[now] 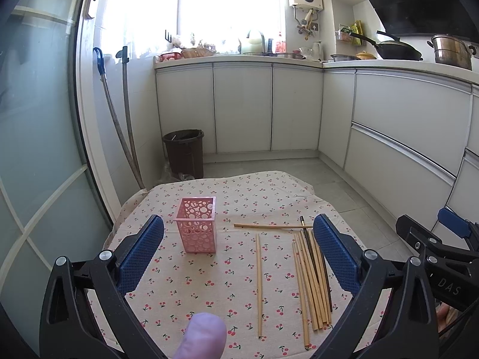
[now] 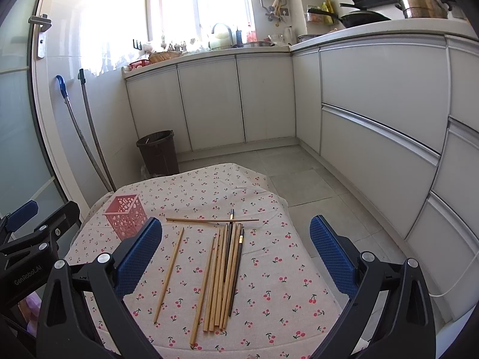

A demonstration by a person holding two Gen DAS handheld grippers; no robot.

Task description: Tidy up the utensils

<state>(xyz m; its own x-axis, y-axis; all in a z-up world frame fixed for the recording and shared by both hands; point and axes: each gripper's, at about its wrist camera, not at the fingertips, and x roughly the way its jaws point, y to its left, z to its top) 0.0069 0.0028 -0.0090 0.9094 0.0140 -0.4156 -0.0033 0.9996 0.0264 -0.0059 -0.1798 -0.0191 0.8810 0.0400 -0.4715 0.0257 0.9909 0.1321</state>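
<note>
Chopsticks (image 2: 223, 272) are lying in a loose bundle on the table (image 2: 278, 284), which is covered with a cherry-print cloth. Most of them are pale wood, and two dark ones are mixed in on the right side of the bundle. One pale stick (image 2: 169, 275) is lying alone, a little apart to the left of the bundle, and another stick (image 2: 209, 220) is lying crosswise at the far ends, touching or crossing the tips of the bundle. A pink holder (image 1: 197, 226) with round holes is standing upright on the cloth, to the left of the sticks and apart from them; it is seen as empty from above.

The left tool (image 1: 238, 248) is being held above the near part of the table with its blue pads spread wide, nothing between them. The right tool (image 2: 236, 251) is being held the same way, spread wide and empty, over the bundle. A fingertip (image 1: 205, 336) is seen at the bottom edge of the left view. A brown bin (image 2: 158, 152) is standing on the floor behind the table.
</note>
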